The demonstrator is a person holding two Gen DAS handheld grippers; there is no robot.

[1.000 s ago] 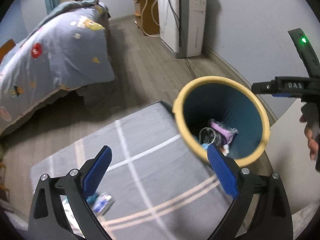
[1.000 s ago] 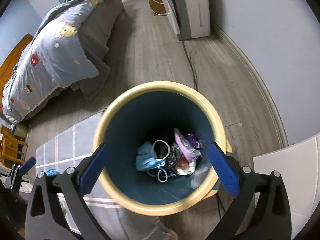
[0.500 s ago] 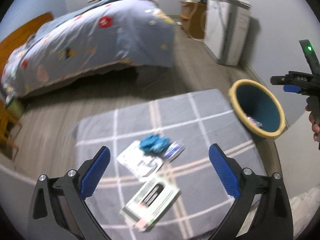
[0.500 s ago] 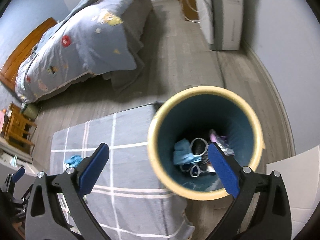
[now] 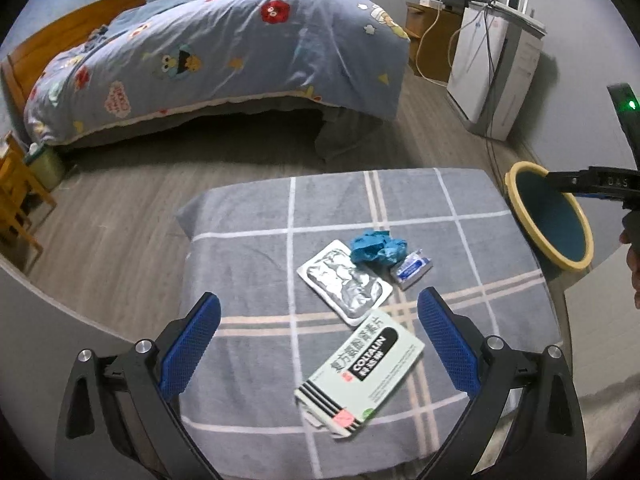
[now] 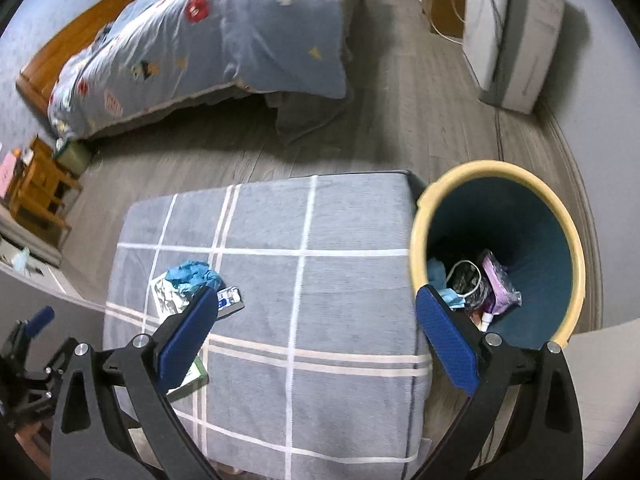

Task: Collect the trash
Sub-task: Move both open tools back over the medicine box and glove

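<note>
On the grey checked cushion lie a pale green medicine box, a silver foil pouch, a crumpled blue glove and a small blue-and-white packet. My left gripper hovers open just above the green box, holding nothing. To the right stands a bin with a yellow rim and teal inside, holding several pieces of trash. My right gripper is open and empty above the cushion's right half, beside the bin. The glove and the packet also show in the right wrist view.
A bed with a blue patterned duvet fills the back. A white appliance with cables stands by the right wall. Wooden furniture sits at the left. Grey plank floor lies between bed and cushion.
Both grippers swung left, away from the bin. The left one now looks down on the trash on the cushion. The right one moved from over the bin to over the cushion.
</note>
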